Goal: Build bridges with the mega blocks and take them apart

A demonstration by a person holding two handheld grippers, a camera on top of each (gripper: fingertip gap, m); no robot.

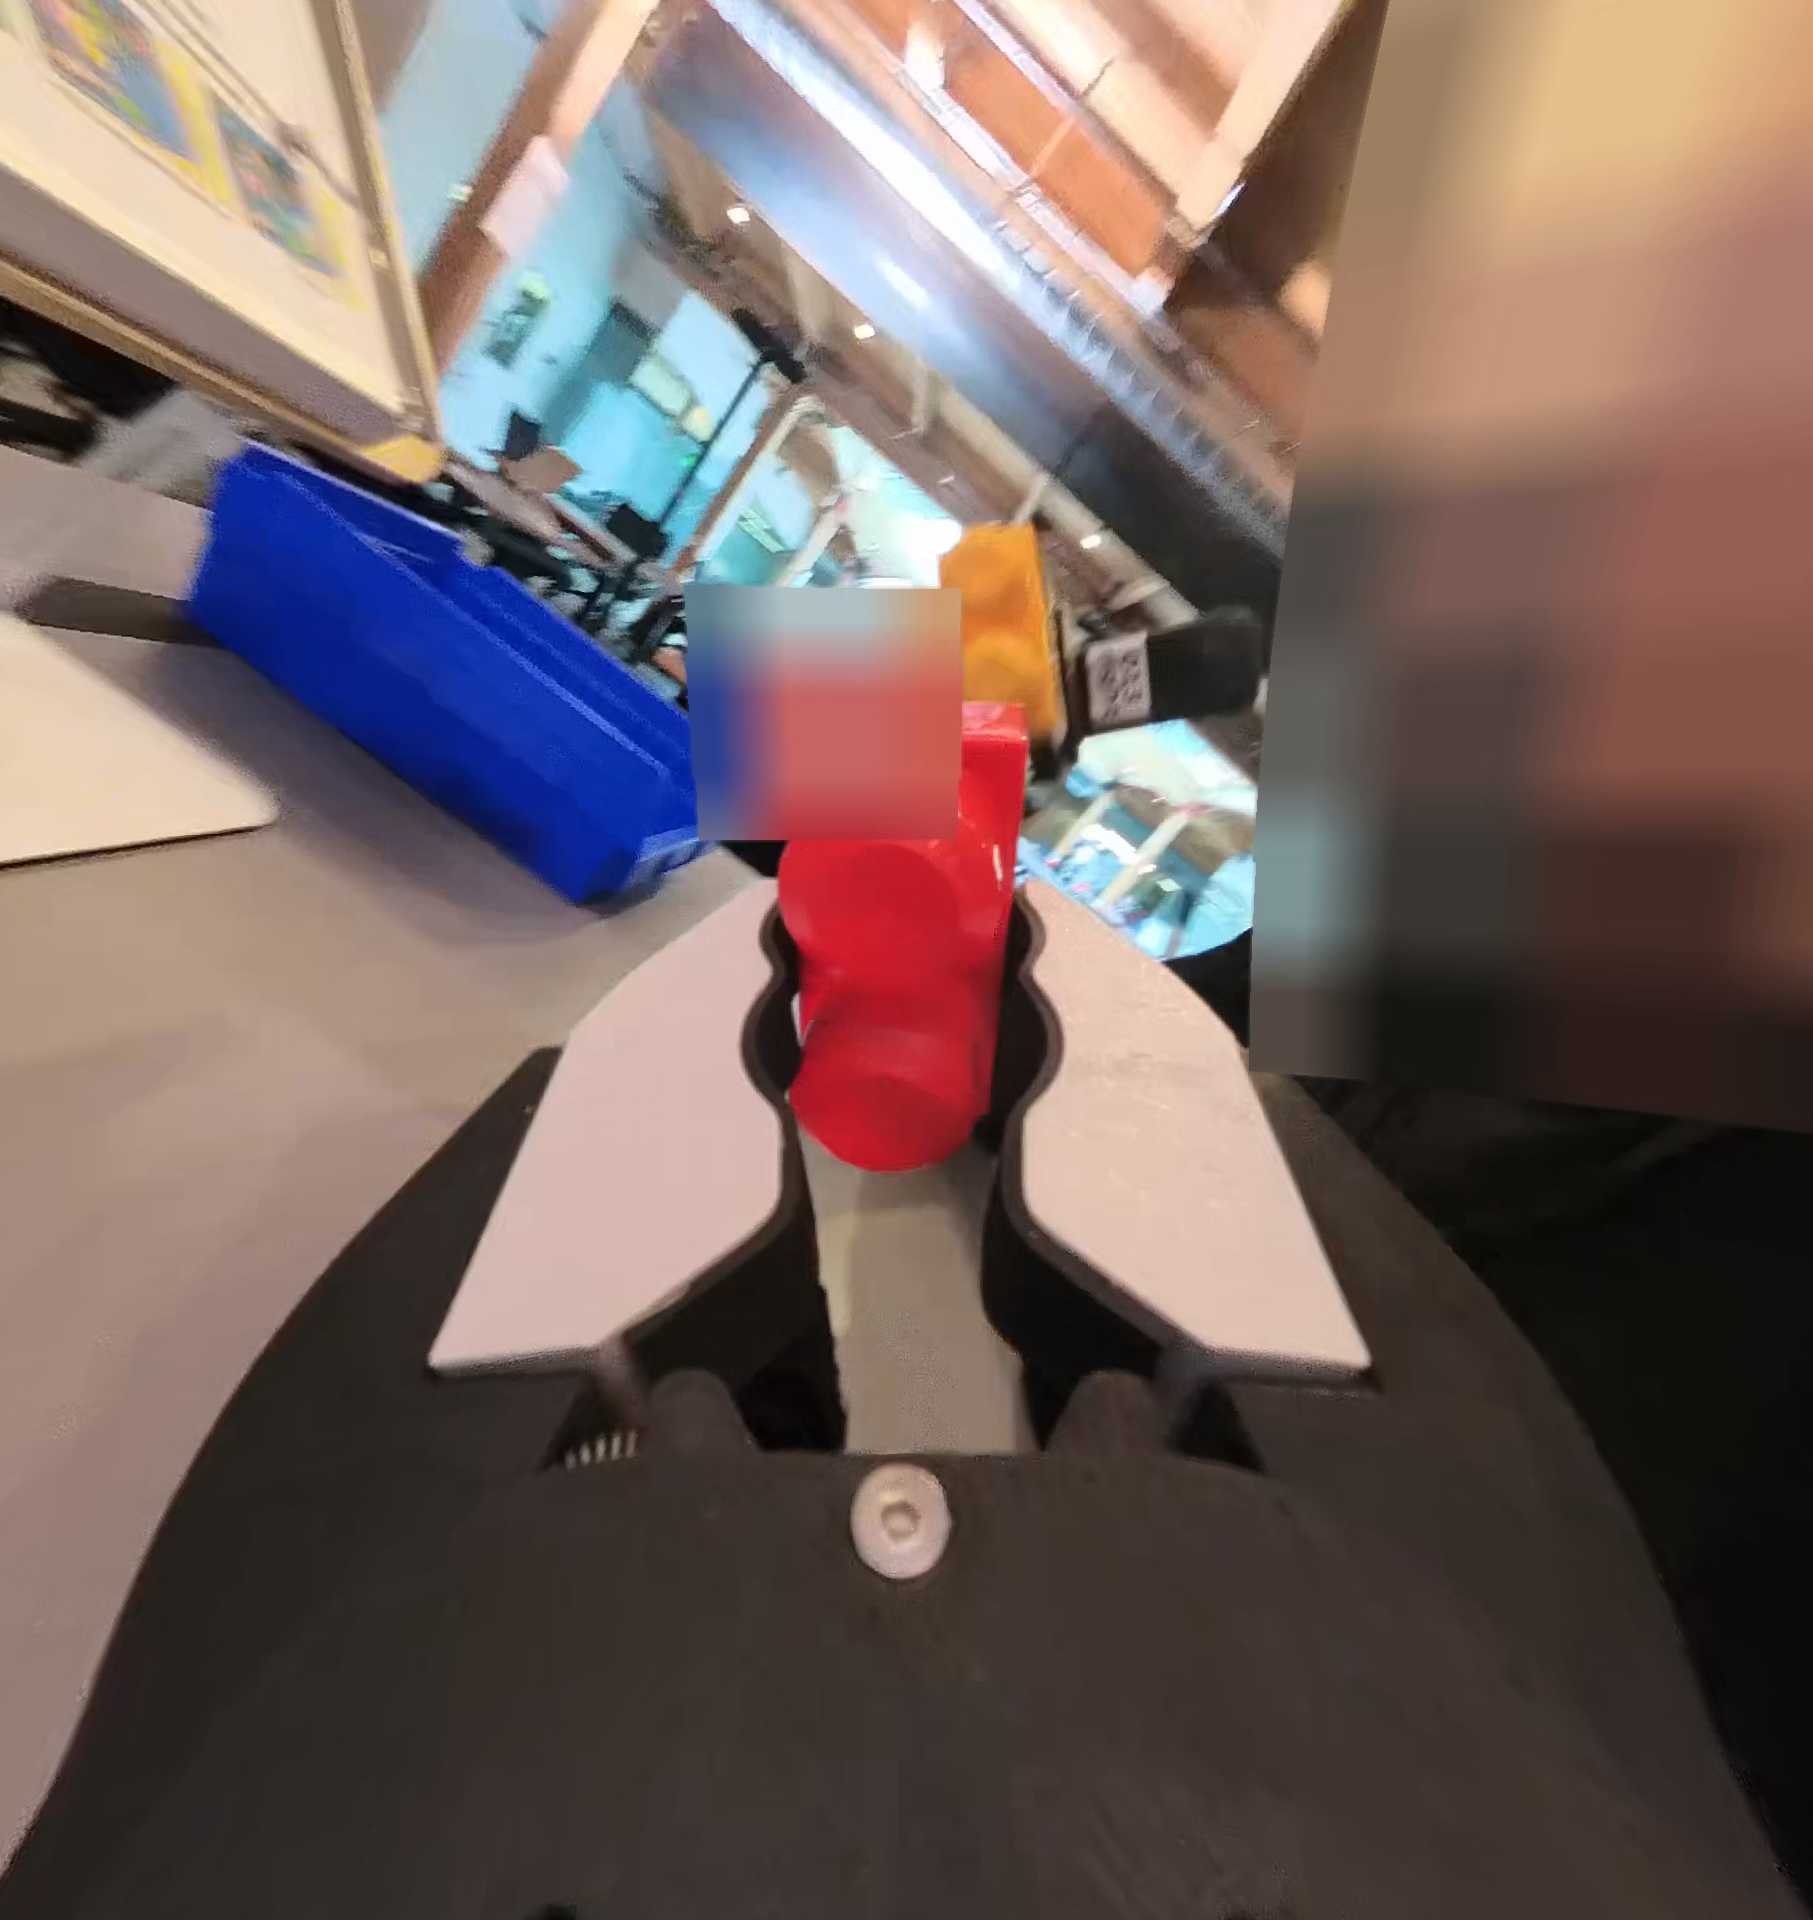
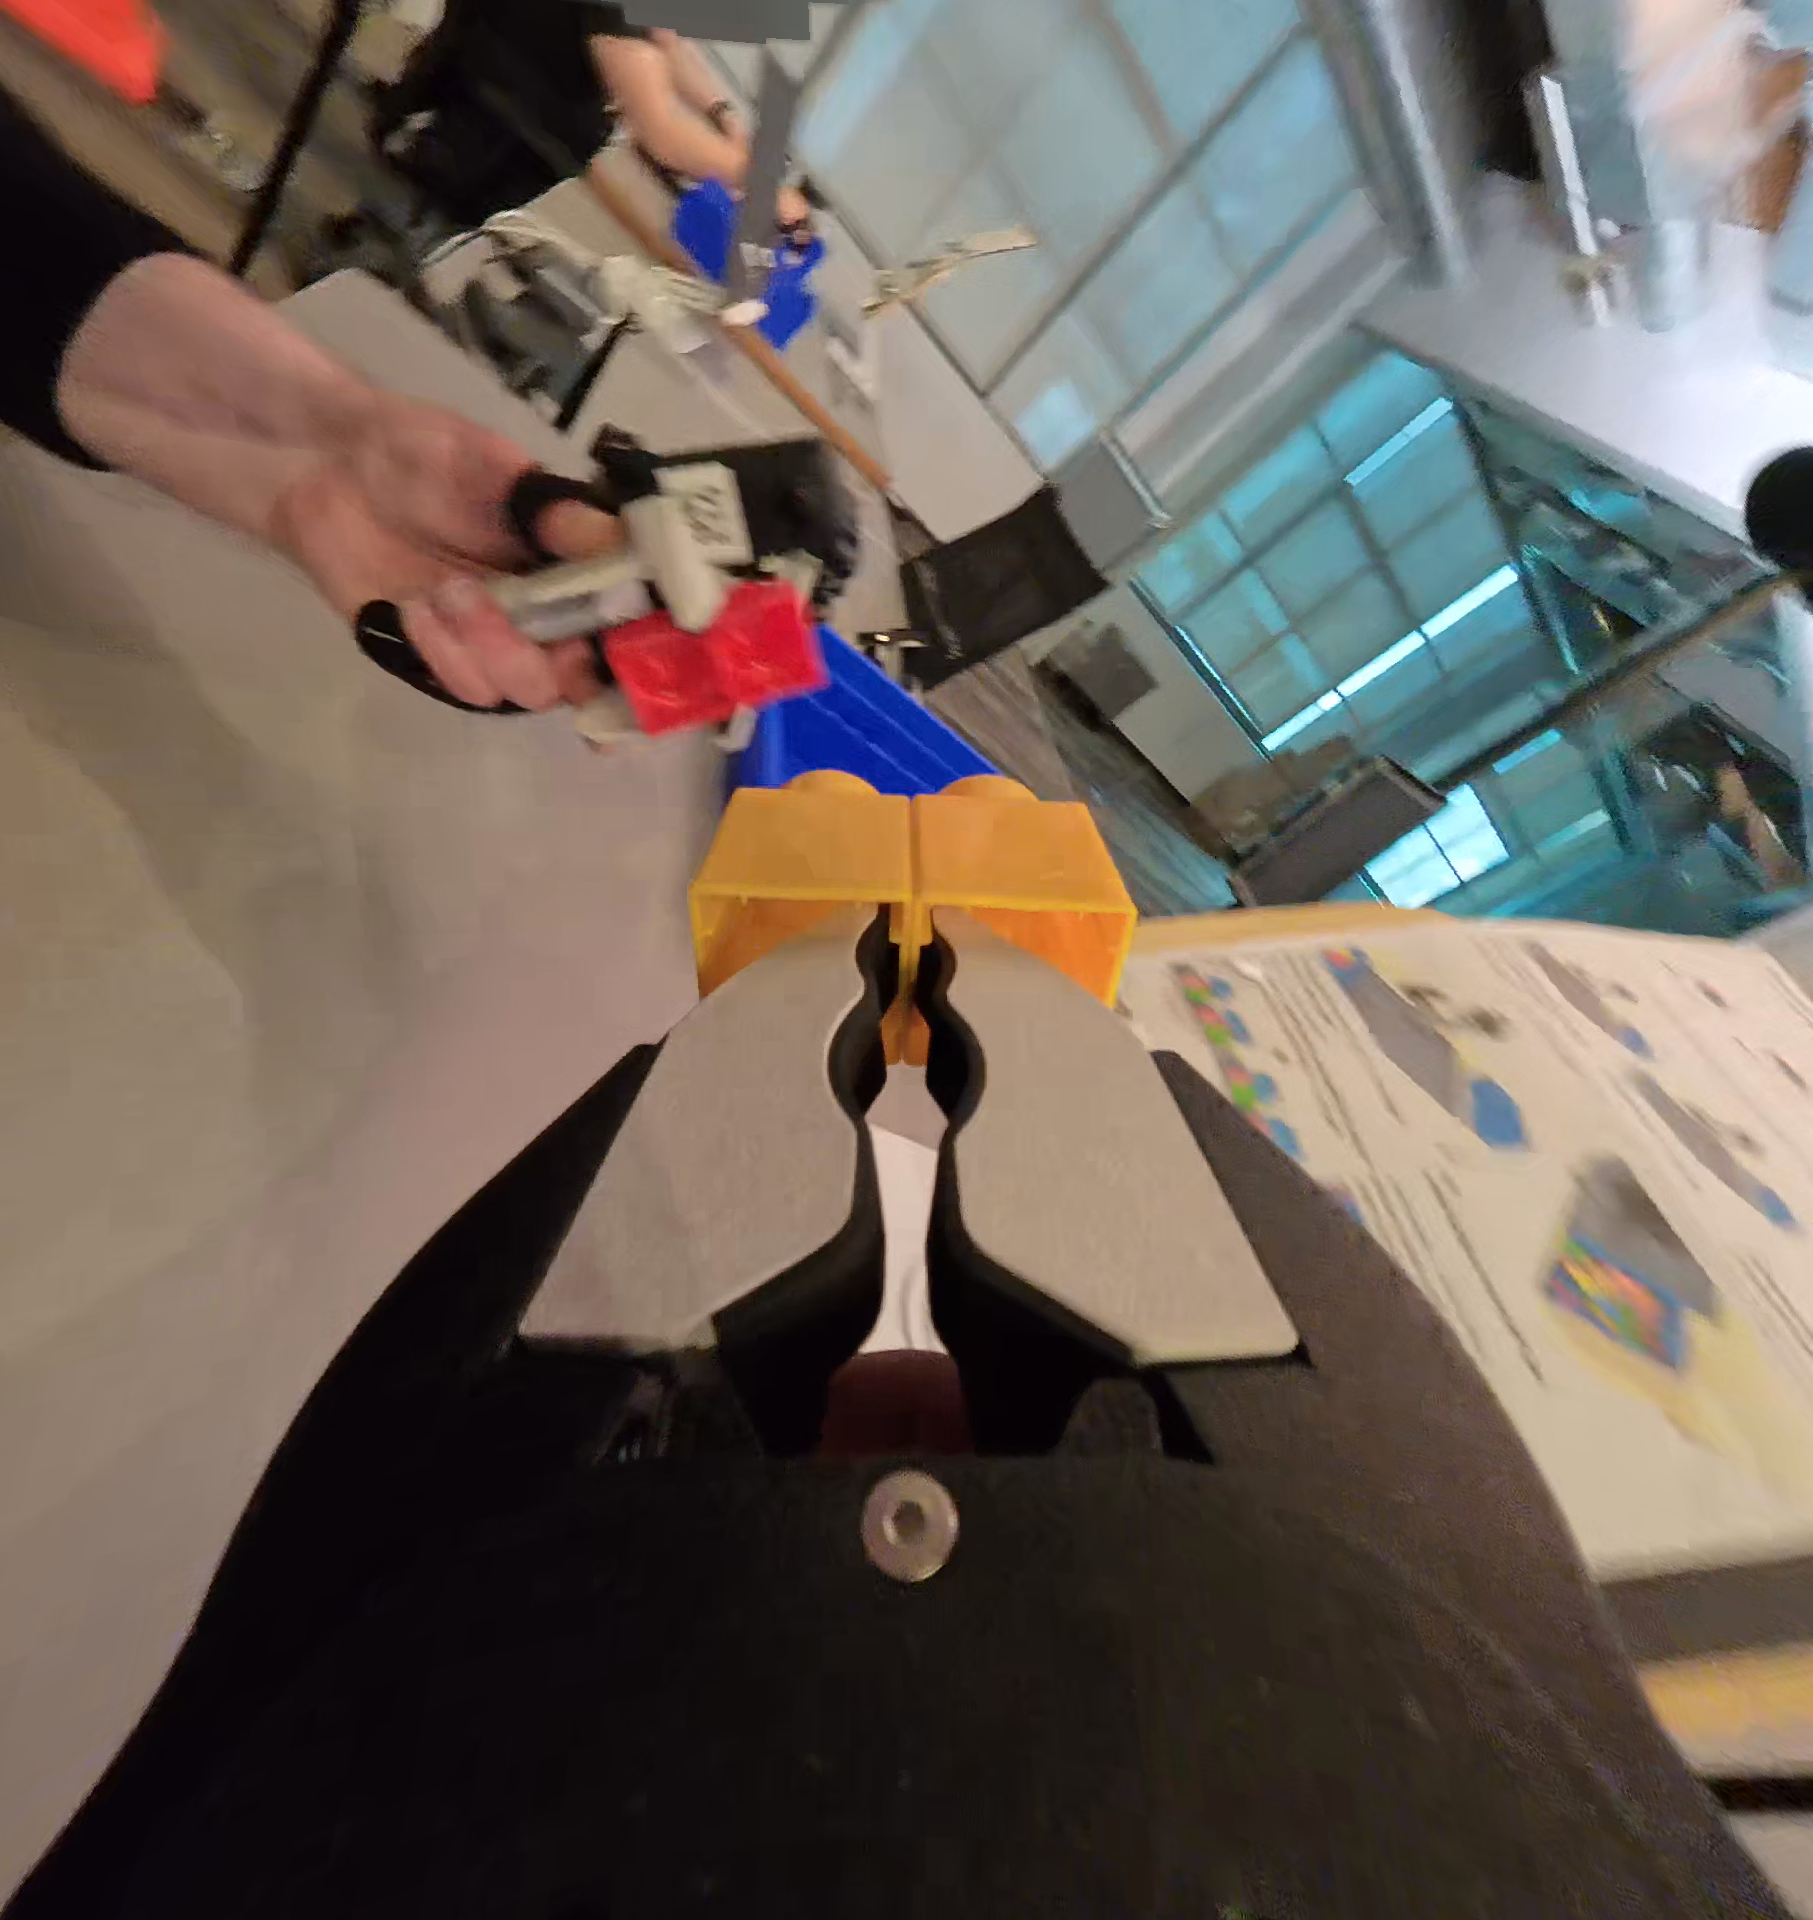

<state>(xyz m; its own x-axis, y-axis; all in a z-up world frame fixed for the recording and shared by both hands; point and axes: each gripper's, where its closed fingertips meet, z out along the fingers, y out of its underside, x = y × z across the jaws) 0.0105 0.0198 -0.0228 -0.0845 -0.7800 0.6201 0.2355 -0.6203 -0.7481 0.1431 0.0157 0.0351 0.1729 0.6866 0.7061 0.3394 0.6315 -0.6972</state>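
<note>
My left gripper (image 1: 897,925) is shut on a red block (image 1: 902,997), held in the air above the grey table (image 1: 206,1039); both pads press its sides and its studs face left. It also shows in the right wrist view (image 2: 715,665), held by the other gripper in a person's hand (image 2: 382,520). My right gripper (image 2: 910,966) is shut on the thin middle wall inside the open underside of an orange block (image 2: 912,862), its studs pointing away. The orange block shows in the left wrist view (image 1: 1006,623) behind the red one.
A blue bin (image 1: 434,665) lies on the table beyond both blocks and shows in the right wrist view (image 2: 860,727). A printed instruction sheet (image 2: 1504,1195) is at the right. A white sheet (image 1: 81,769) lies at the left. Room background is blurred. The left gripper's tips are roughly 15 cm from the right gripper's.
</note>
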